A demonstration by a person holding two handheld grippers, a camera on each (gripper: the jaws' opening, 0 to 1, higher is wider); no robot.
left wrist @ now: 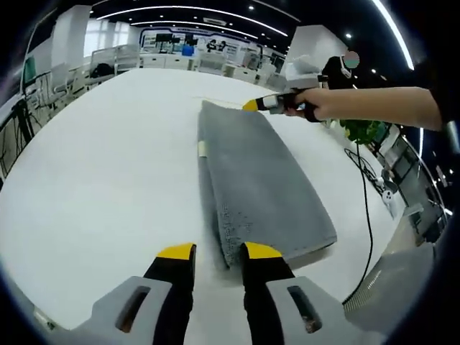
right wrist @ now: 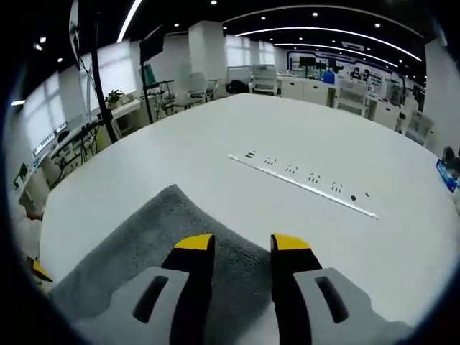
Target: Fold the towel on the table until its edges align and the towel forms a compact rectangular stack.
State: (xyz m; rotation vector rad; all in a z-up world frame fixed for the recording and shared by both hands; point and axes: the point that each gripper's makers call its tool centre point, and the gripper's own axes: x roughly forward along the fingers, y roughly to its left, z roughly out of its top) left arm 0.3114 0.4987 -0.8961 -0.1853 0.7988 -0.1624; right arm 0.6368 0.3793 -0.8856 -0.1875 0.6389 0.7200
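Counter carries the towel, folded into a long grey strip at mid-counter; left gripper sits at the towel's near end, fingers apart, nothing held; right gripper hovers over the towel's far end, fingers apart; risk: pinching only the top layer at either end would skew the next fold, leaving edges misaligned.

txt: none legible | labels: none | signs: none
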